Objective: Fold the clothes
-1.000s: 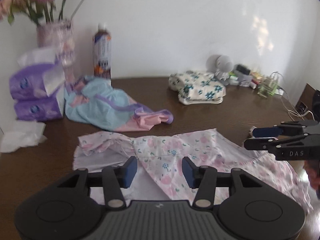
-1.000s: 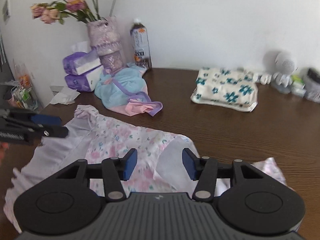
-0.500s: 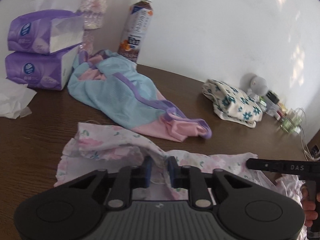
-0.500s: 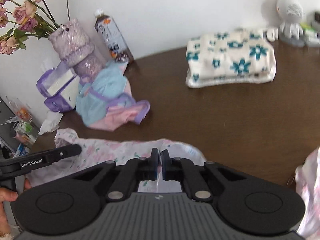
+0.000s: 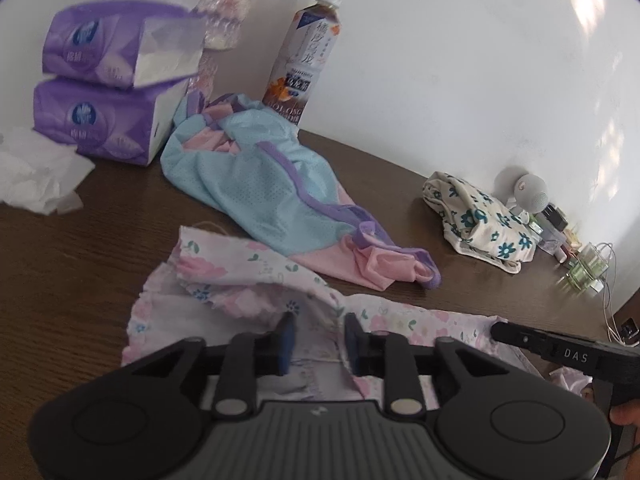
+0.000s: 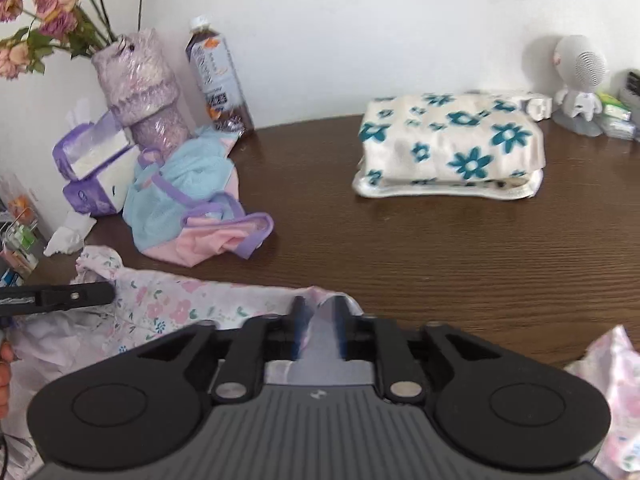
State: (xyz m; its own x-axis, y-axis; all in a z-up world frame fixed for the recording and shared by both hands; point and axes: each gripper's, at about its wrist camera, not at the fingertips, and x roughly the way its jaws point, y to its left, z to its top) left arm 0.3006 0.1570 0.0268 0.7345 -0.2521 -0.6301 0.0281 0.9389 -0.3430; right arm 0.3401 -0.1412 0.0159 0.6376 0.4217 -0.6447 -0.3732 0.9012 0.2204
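Observation:
A pink floral garment [image 5: 240, 280] lies spread on the brown table [image 5: 72, 264]; in the right wrist view the garment [image 6: 180, 300] runs across the near edge. My left gripper [image 5: 319, 340] sits low over its folded upper edge, jaws partly apart, with cloth lying loose between them. My right gripper [image 6: 319, 328] is also partly open, a peak of fabric standing between its blurred fingers [image 6: 298, 320]. Each view shows the other tool: the right gripper [image 5: 560, 354] at the right, the left gripper [image 6: 60, 298] at the left, each held by a hand.
A crumpled blue and pink garment [image 6: 188, 192] lies behind the floral one. A folded cream cloth with teal flowers [image 6: 452, 144] sits at the back right. Tissue packs [image 5: 104, 92], a vase [image 6: 140, 92], a bottle [image 5: 308, 64] and small items line the wall.
Half a second ago both grippers were shut on the garment's edge. Both have now parted their fingers, and the cloth rests on the table.

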